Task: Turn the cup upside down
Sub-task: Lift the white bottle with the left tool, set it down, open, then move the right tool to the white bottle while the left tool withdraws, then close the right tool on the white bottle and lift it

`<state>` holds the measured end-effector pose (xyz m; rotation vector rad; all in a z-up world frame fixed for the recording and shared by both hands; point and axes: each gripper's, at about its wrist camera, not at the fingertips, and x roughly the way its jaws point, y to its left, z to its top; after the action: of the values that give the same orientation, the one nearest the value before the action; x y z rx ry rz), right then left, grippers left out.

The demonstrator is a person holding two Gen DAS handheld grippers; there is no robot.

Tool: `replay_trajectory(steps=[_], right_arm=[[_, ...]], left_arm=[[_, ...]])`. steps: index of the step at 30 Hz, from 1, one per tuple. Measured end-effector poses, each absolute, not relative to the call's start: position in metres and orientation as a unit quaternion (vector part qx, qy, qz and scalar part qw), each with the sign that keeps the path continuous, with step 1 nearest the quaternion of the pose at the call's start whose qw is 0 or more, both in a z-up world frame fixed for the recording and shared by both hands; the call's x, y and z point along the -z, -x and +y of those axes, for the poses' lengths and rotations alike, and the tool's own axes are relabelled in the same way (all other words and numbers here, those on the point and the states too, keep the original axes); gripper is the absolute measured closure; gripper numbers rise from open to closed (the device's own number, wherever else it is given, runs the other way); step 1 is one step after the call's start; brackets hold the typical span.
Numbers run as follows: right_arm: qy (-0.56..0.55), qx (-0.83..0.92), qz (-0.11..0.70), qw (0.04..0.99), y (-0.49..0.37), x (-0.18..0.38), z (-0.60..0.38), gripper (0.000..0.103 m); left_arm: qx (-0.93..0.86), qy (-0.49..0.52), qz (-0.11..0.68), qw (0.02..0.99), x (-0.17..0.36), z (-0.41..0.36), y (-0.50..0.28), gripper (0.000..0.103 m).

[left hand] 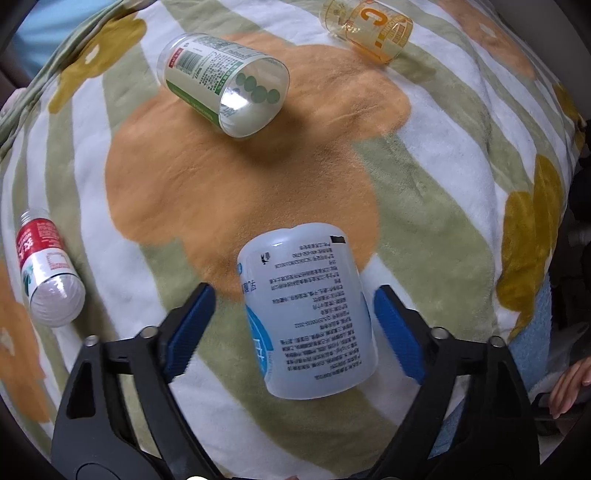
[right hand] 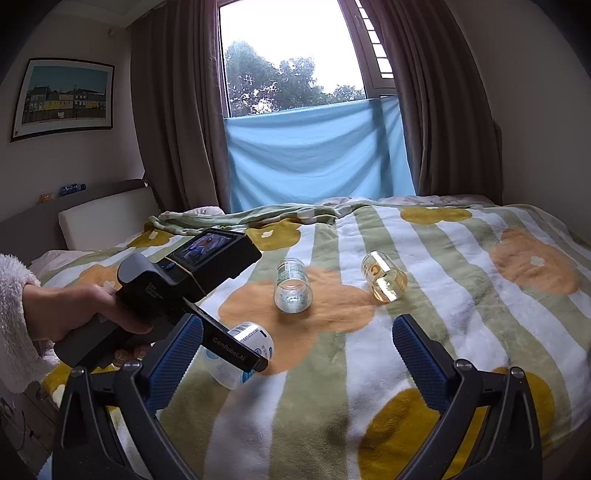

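A white cup with a blue label and printed text (left hand: 306,314) rests tilted on the striped blanket (left hand: 424,166), closed end pointing away from me. My left gripper (left hand: 295,295) is open around it, with a gap between each blue pad and the cup wall. In the right wrist view the same cup (right hand: 240,354) shows under the left gripper, whose handle a hand (right hand: 85,310) holds. My right gripper (right hand: 297,325) is open over the blanket (right hand: 406,350) with nothing between its fingers.
Three more cups lie on their sides: a green-labelled clear one (left hand: 225,81) (right hand: 293,286), an orange one (left hand: 369,31) (right hand: 384,280) and a red-labelled one (left hand: 46,273). Behind the bed are a headboard (right hand: 103,218) and a curtained window (right hand: 295,74). Fingers (left hand: 569,391) show at lower right.
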<state>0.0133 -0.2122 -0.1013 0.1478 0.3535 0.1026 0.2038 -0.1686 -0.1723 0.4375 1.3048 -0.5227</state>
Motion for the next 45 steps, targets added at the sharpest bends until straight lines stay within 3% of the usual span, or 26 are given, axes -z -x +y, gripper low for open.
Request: replay_trajectory(steps=[11, 19, 29, 34, 40, 43, 45], right_arm=[[-0.088, -0.086, 0.205, 0.971, -0.032, 0.063, -0.232, 0.000], [-0.129, -0.184, 0.413, 0.883, -0.119, 0.051, -0.223, 0.000], [-0.142, -0.161, 0.617, 0.757, -0.216, 0.108, -0.178, 0.000], [-0.175, -0.130, 0.672, 0.708, -0.244, 0.144, -0.170, 0.000], [-0.185, -0.103, 0.708, 0.674, -0.257, 0.179, -0.164, 0.007], [-0.187, -0.098, 0.720, 0.661, -0.261, 0.192, -0.163, 0.021], [-0.187, -0.097, 0.725, 0.656, -0.262, 0.196, -0.163, 0.023]], left_arm=[[0.221, -0.118, 0.554, 0.794, 0.129, -0.114, -0.179, 0.006], [0.177, -0.057, 0.517, 0.836, 0.124, -0.058, -0.161, 0.006], [0.174, 0.007, 0.501, 0.848, 0.141, -0.020, -0.138, 0.006], [0.179, 0.006, 0.498, 0.848, 0.152, -0.013, -0.134, 0.006], [0.189, 0.016, 0.498, 0.846, 0.159, -0.004, -0.138, 0.006], [0.197, 0.026, 0.503, 0.841, 0.163, -0.001, -0.140, 0.006], [0.203, 0.031, 0.505, 0.838, 0.165, -0.001, -0.142, 0.006]])
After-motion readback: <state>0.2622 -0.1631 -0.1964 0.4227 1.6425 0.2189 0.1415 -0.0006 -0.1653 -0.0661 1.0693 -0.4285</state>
